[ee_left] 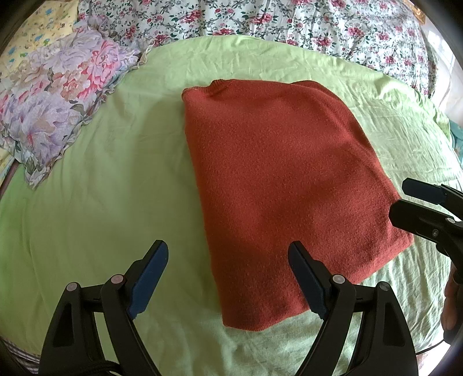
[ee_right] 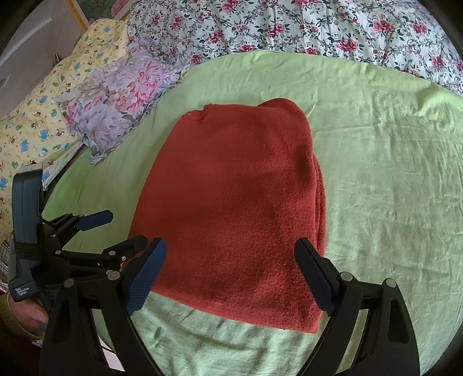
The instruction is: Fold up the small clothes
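Observation:
A rust-red knit garment (ee_left: pixel 275 185) lies folded into a thick rectangle on the green sheet (ee_left: pixel 101 188); it also shows in the right wrist view (ee_right: pixel 237 208), with stacked layers at its right edge. My left gripper (ee_left: pixel 228 274) is open and empty, hovering over the garment's near left corner. My right gripper (ee_right: pixel 231 274) is open and empty above the garment's near edge. The right gripper shows at the right edge of the left wrist view (ee_left: pixel 419 202), and the left gripper shows at the left of the right wrist view (ee_right: pixel 110 231).
A purple floral pillow (ee_left: pixel 58 104) lies to the left on the bed. A yellow cartoon-print quilt (ee_right: pixel 37 121) lies beyond it. A white rose-print duvet (ee_left: pixel 260 20) is bunched along the far side. The green sheet is wrinkled at right (ee_right: pixel 390 173).

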Demonstrator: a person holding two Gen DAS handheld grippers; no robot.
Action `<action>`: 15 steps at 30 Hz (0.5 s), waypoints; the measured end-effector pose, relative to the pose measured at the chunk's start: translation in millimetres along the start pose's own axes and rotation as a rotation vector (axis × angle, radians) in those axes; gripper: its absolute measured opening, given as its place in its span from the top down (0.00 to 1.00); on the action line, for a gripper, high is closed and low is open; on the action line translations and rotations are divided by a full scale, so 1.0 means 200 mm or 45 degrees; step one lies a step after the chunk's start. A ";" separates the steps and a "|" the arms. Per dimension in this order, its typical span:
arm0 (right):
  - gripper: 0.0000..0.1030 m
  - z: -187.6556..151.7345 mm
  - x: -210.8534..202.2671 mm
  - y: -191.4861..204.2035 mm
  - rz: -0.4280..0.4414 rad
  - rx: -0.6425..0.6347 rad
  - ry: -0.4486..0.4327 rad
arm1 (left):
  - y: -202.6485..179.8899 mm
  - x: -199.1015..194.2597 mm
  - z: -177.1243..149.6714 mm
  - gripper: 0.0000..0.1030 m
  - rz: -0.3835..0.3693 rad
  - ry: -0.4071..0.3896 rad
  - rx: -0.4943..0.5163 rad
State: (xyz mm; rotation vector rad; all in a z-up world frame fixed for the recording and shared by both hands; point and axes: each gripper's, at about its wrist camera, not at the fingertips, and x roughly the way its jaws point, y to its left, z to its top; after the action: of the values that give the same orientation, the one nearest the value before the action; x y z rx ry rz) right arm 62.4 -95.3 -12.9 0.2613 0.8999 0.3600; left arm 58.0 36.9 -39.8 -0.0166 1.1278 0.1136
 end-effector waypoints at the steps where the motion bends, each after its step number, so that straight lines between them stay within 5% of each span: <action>1: 0.12 0.00 0.00 0.00 0.001 -0.004 -0.001 | 0.00 0.00 0.00 0.17 -0.001 0.001 0.000; 15: 0.12 0.01 0.00 -0.01 0.004 -0.005 -0.002 | 0.00 0.00 0.01 0.17 -0.007 0.003 0.002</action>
State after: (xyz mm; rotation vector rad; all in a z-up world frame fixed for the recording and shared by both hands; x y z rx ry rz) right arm 63.8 -97.4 -12.5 0.2593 0.8975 0.3644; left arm 59.6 37.1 -40.2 -0.0183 1.1298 0.1074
